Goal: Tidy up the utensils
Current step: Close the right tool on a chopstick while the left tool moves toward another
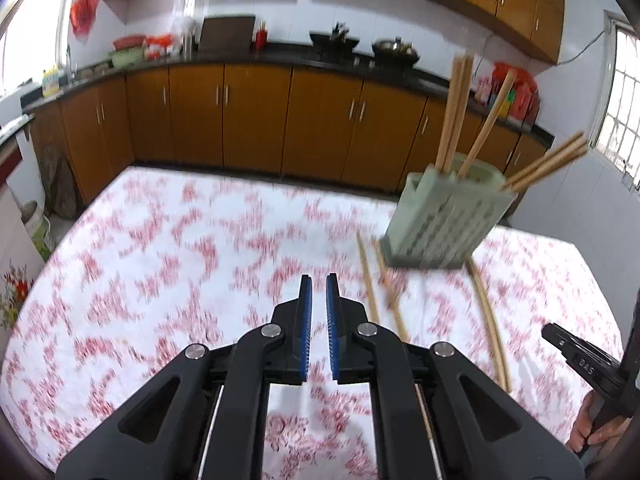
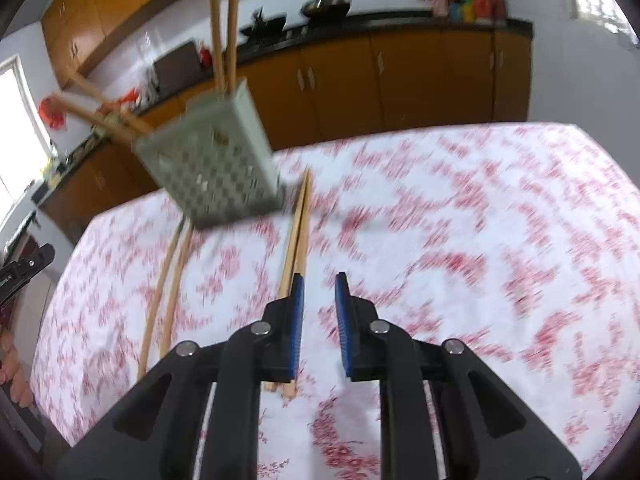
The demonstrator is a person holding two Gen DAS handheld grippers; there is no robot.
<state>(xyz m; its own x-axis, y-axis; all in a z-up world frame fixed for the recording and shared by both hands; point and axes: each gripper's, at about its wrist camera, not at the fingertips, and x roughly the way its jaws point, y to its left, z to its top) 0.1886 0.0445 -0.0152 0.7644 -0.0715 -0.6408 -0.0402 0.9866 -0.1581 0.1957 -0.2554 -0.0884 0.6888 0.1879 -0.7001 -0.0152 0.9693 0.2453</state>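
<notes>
A pale green slotted utensil holder (image 1: 440,220) (image 2: 212,164) stands on the floral tablecloth with several wooden chopsticks (image 1: 454,120) (image 2: 224,28) sticking out of it. Two pairs of chopsticks lie loose on the cloth in front of it: one pair (image 1: 384,296) (image 2: 298,232) and a longer pair (image 1: 488,320) (image 2: 168,292). My left gripper (image 1: 319,278) is shut and empty, left of the nearer pair. My right gripper (image 2: 319,278) stands slightly open with nothing between its pads; its left finger lies just right of the chopstick pair.
The table (image 1: 160,240) is covered by a white cloth with red flowers. Brown kitchen cabinets (image 1: 256,120) and a dark counter with pots run behind it. The other gripper body (image 1: 576,356) and a hand (image 1: 596,428) show at the right edge.
</notes>
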